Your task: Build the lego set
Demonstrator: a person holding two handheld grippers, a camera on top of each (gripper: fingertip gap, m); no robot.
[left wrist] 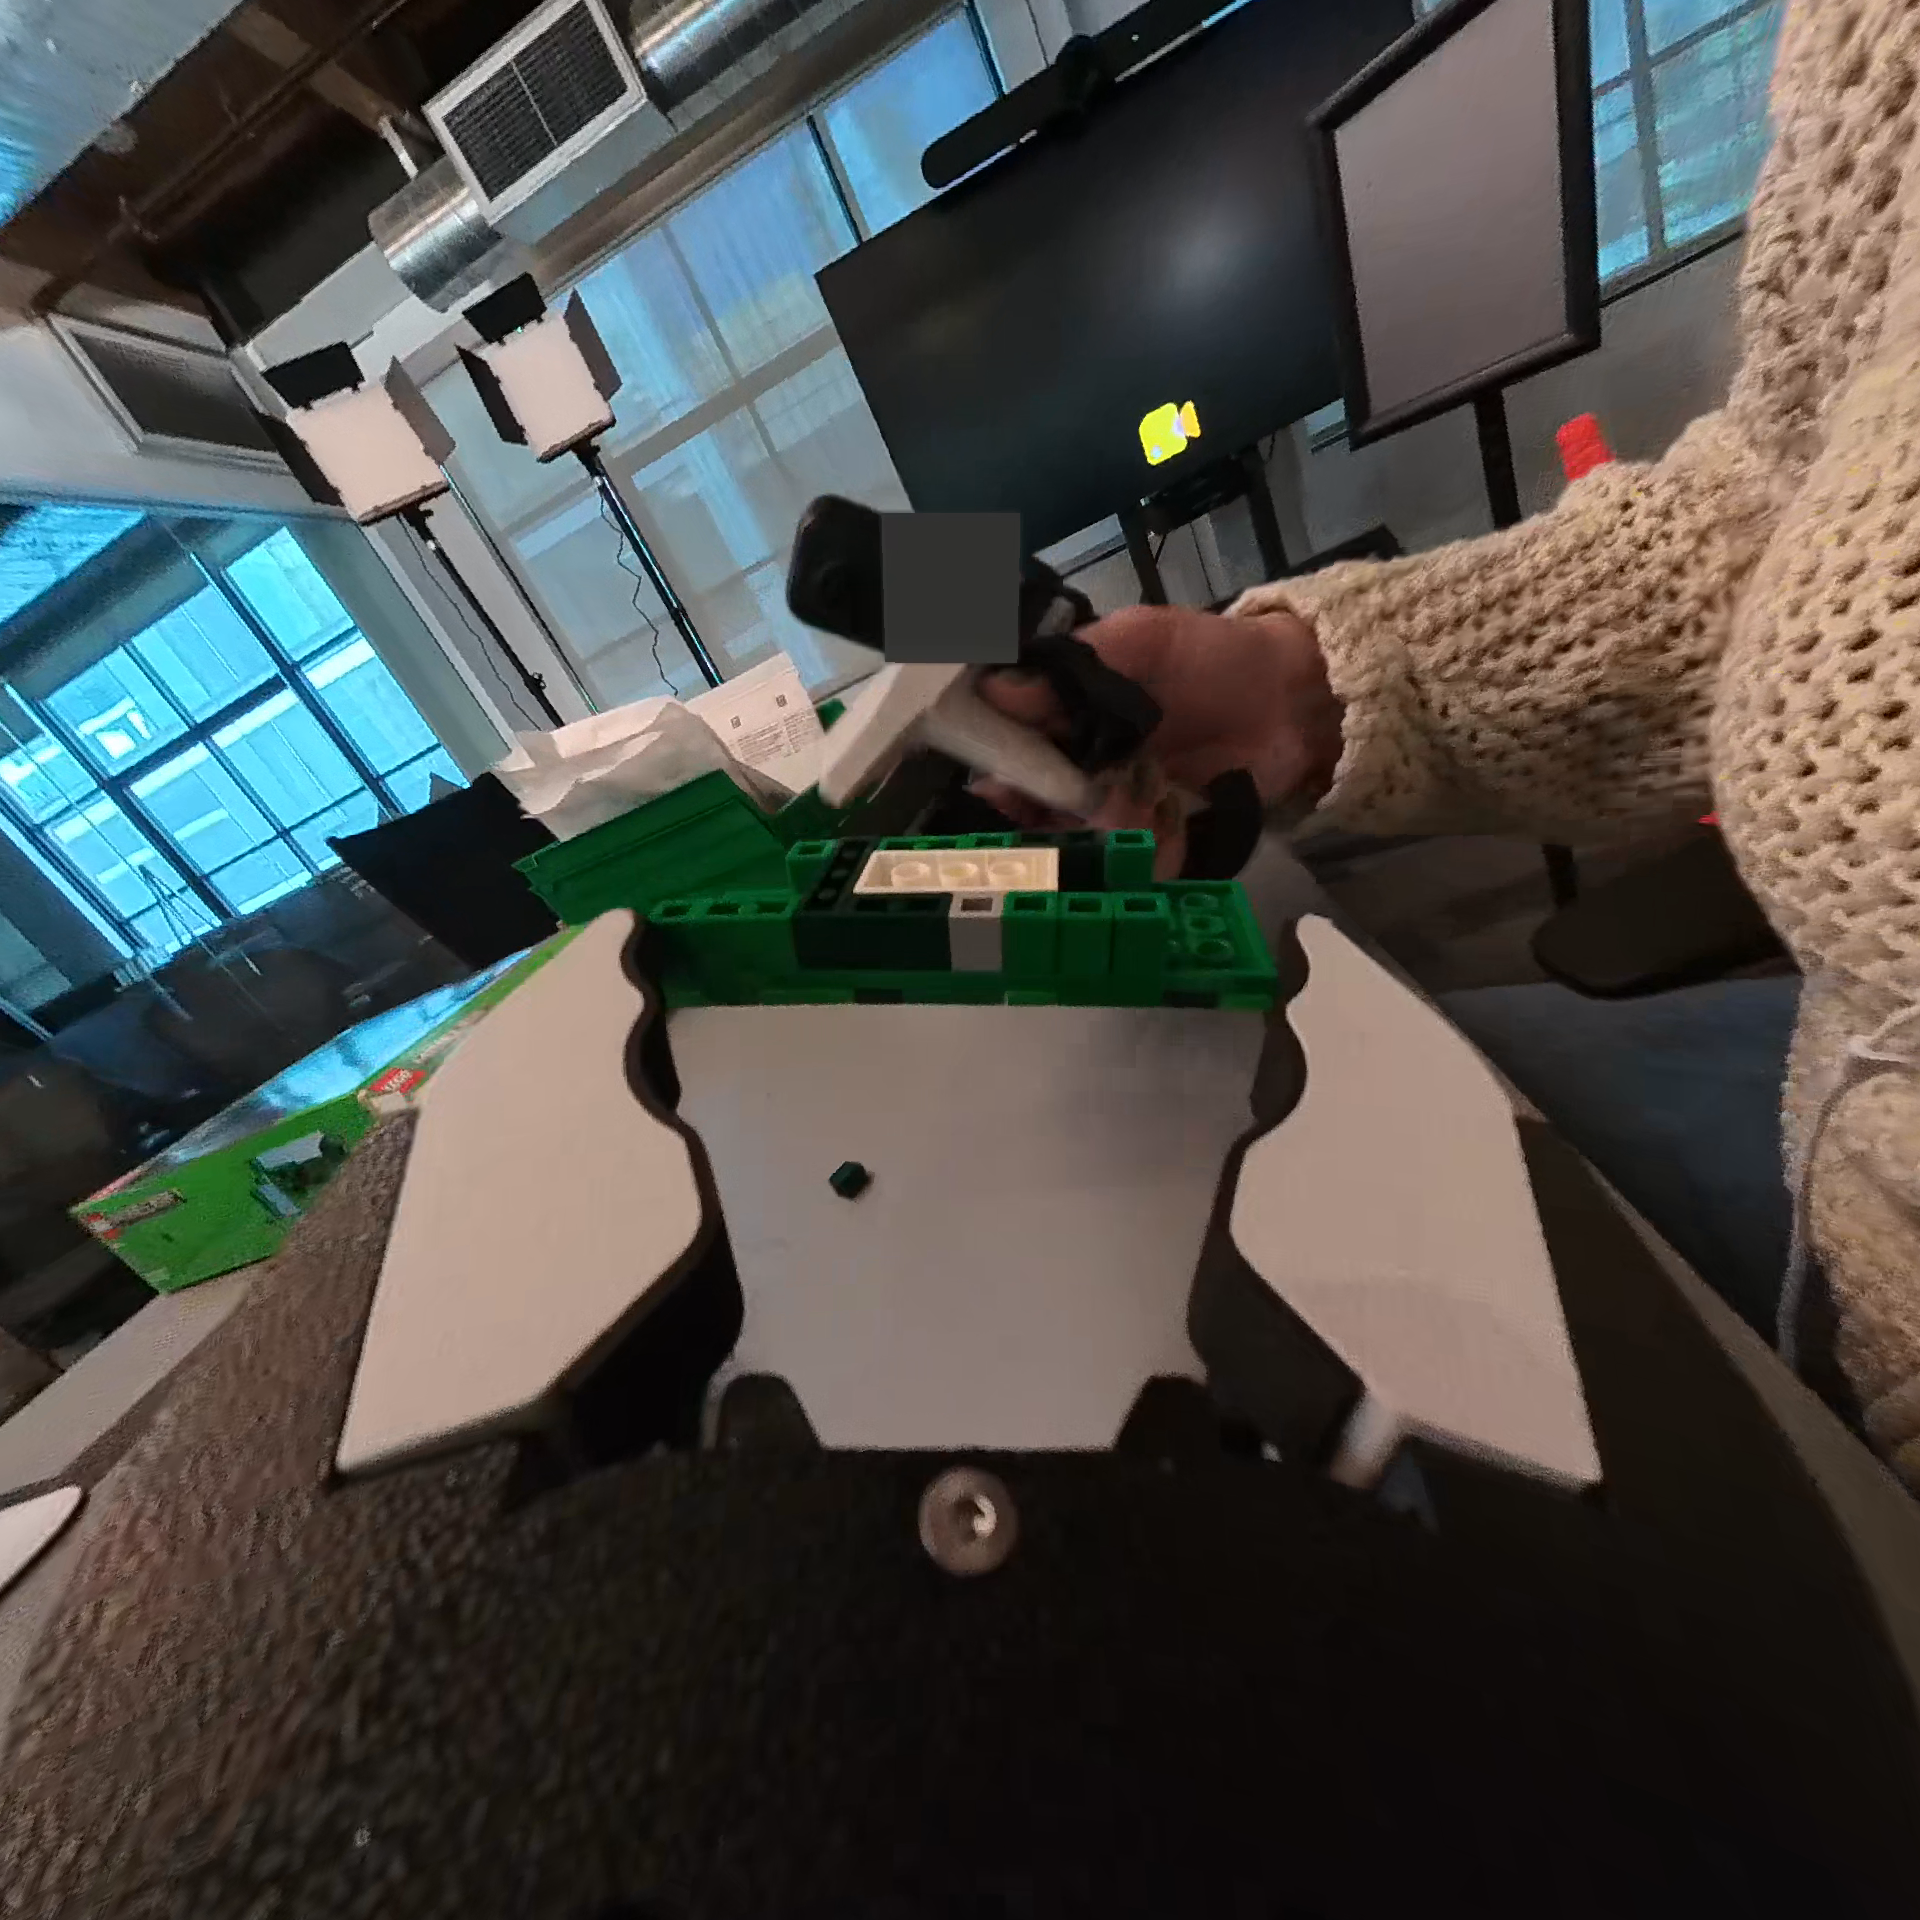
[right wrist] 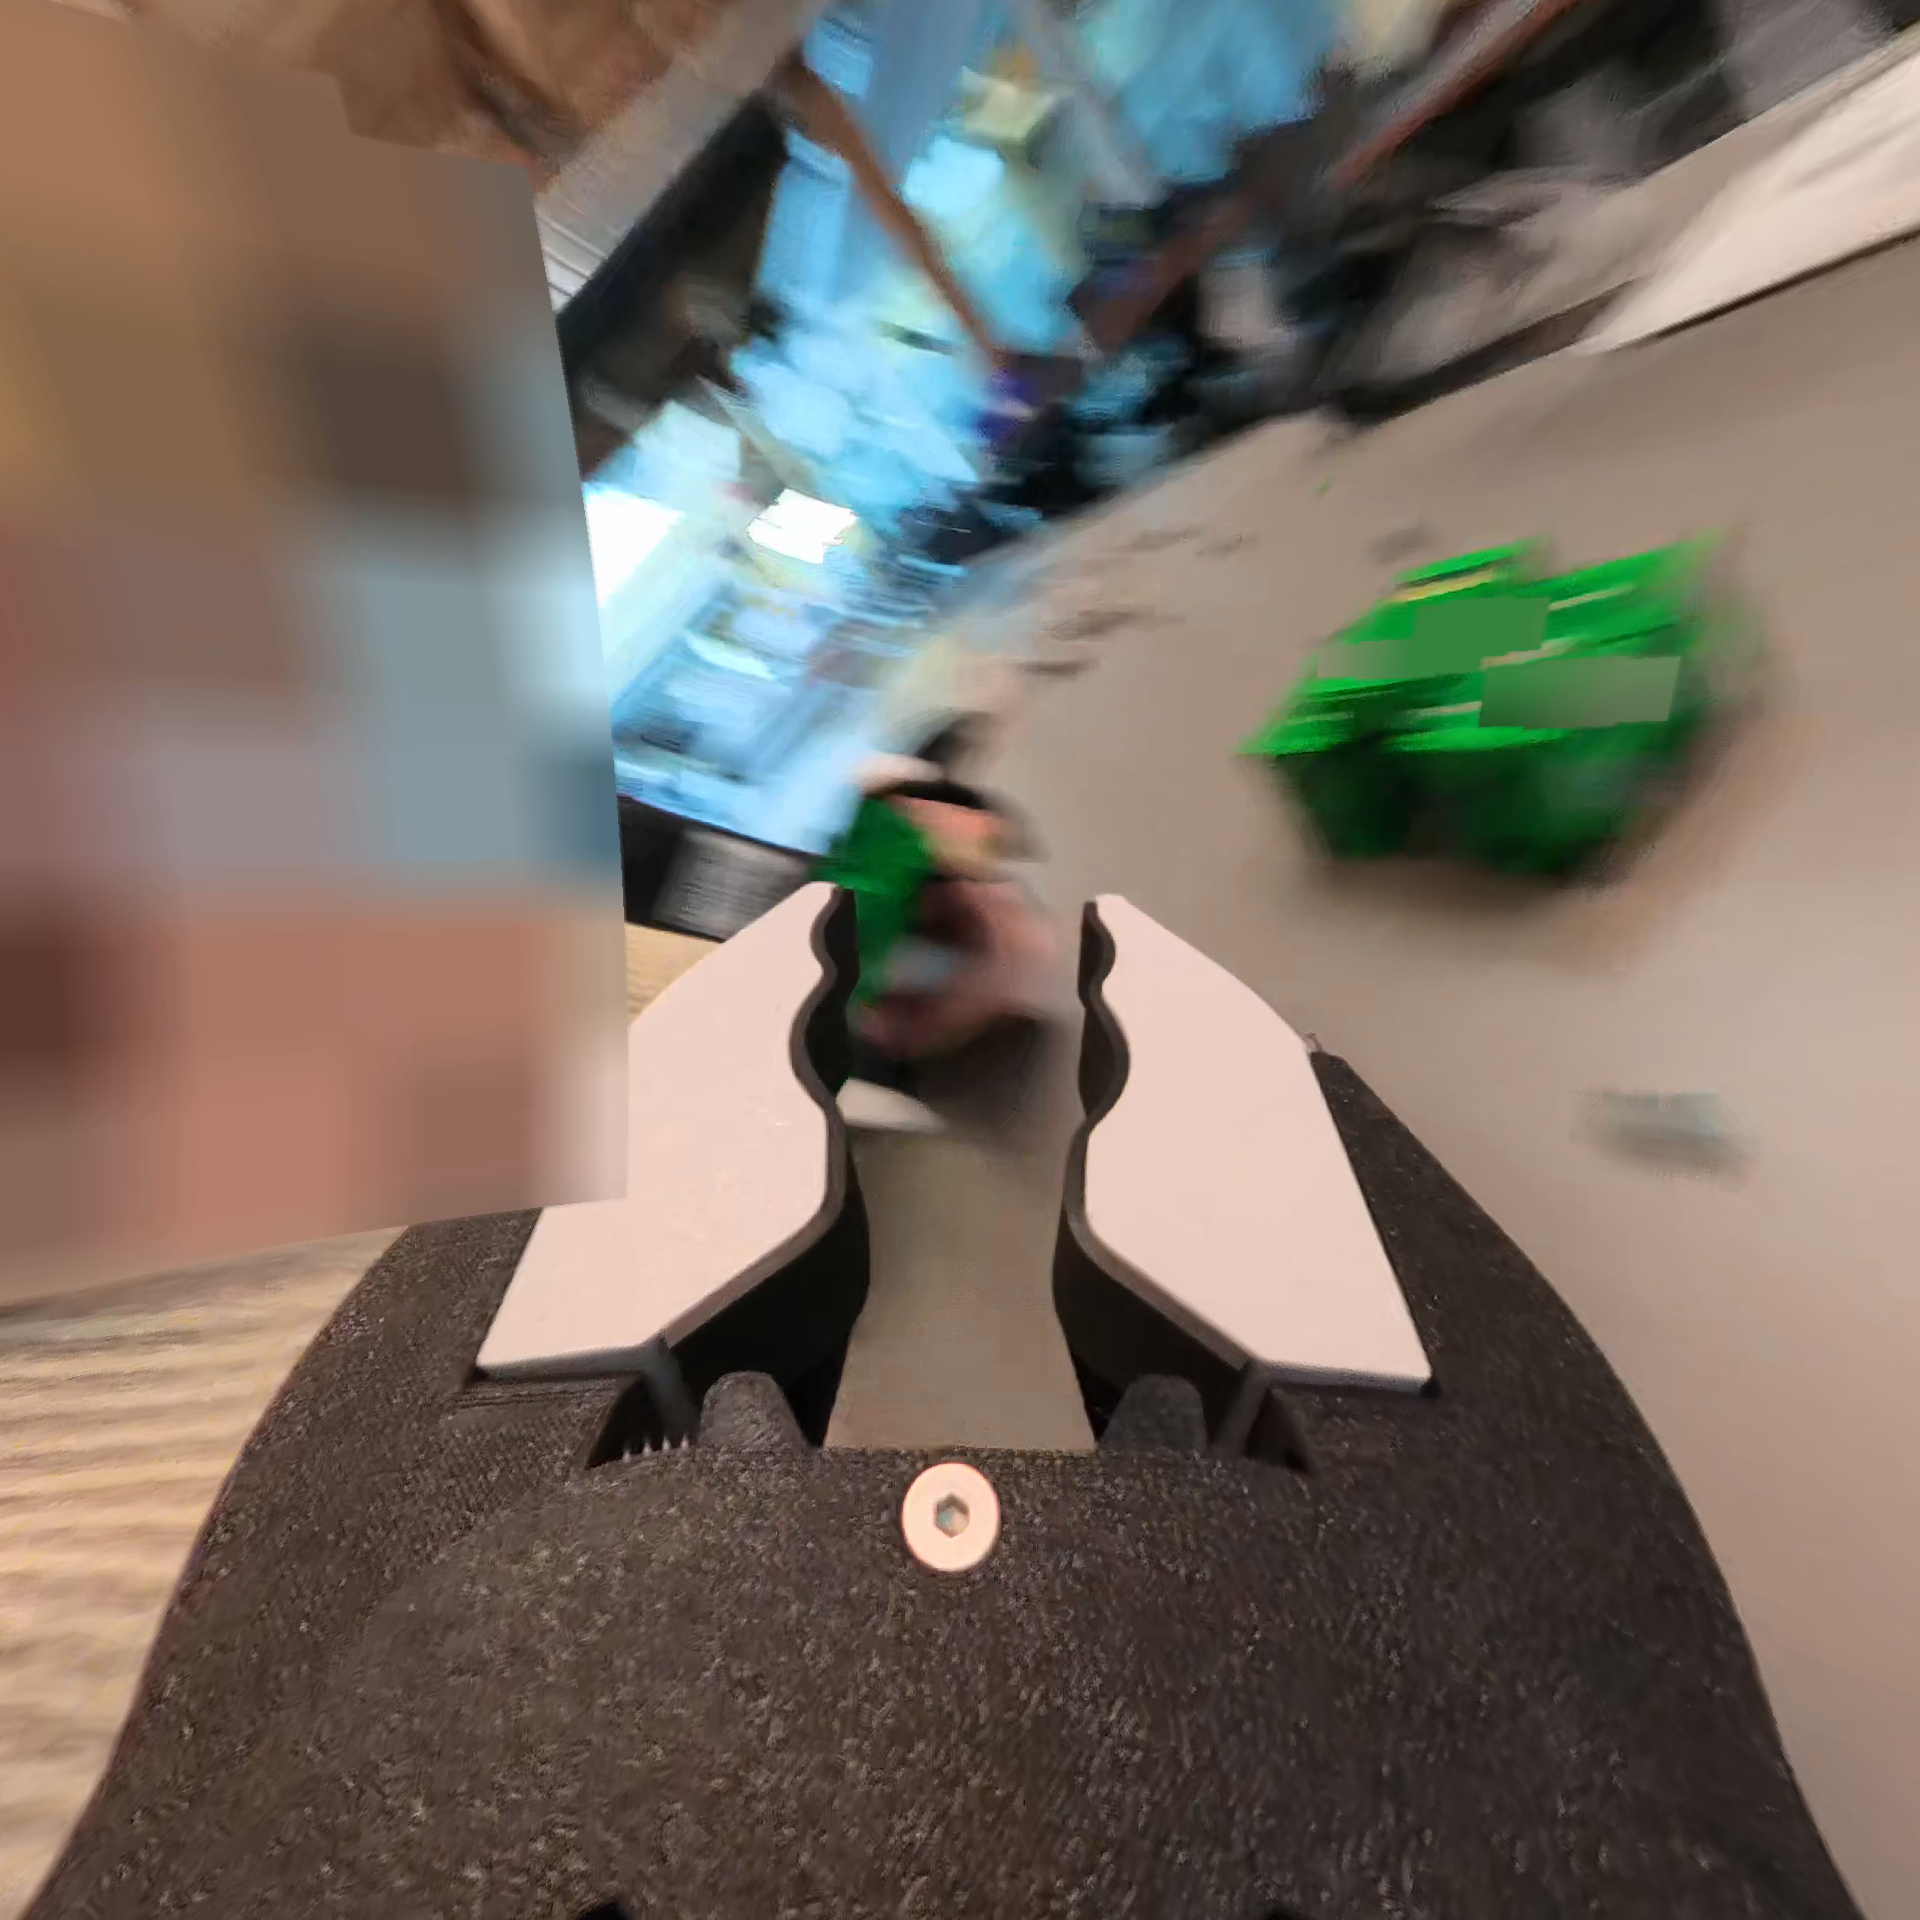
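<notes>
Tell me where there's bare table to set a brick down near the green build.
Free: the pale table between the left gripper fingers, short of the green build, except one tiny dark green piece. Crowded: behind the build, with green trays, paper bags and the right gripper.

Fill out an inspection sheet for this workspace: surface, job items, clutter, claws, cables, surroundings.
Surface: pale grey table, bare between the left fingers.
Job's things: green, black and white lego build just beyond the left claw's tips; small dark green piece loose on the table.
Clutter: green set box at left; white paper behind the build.
Claws: left claw open wide, empty; right claw open, empty, its view motion-blurred.
Cables: one hangs by the light stands.
Surroundings: dark screen, windows, ceiling ducts.
</notes>
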